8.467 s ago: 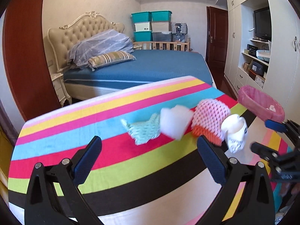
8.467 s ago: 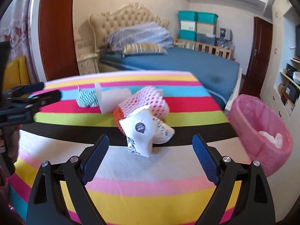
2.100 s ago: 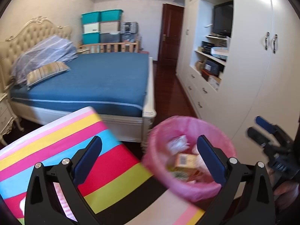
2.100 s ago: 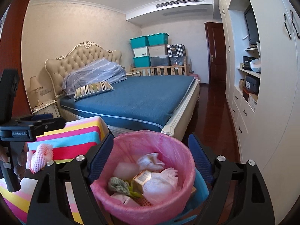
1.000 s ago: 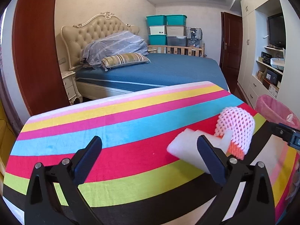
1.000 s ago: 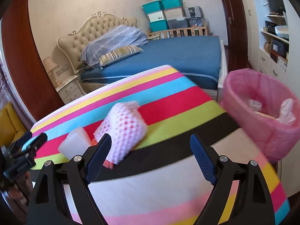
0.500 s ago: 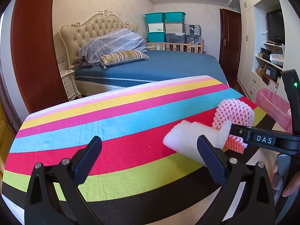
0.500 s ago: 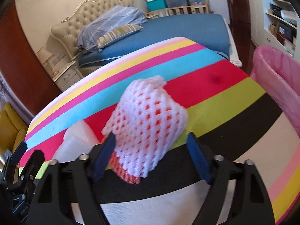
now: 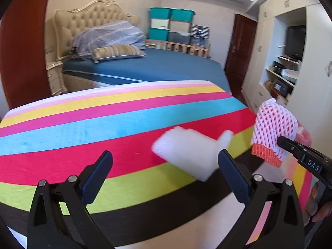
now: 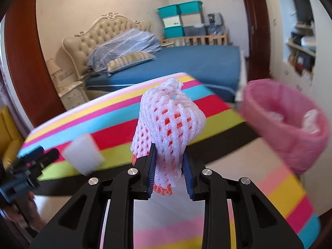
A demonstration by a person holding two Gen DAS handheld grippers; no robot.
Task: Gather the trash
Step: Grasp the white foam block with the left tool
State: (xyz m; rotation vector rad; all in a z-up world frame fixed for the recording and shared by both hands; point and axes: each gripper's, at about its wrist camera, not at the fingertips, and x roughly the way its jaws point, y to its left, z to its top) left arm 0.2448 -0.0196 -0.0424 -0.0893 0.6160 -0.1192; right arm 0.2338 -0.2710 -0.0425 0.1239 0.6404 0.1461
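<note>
Foam net [image 10: 169,128] pinched between right gripper's [image 10: 169,173] fingers (off the cloth).

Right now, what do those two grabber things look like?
Both are black plastic frames with triangle cut-outs and silver screws. The left gripper has two dark blue ribbed pads. The right gripper has blue pads too, and white letters "DAS" on its side.

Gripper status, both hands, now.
Left gripper: open, holding nothing.
Right gripper: just closed, shut on the foam fruit net.
</note>
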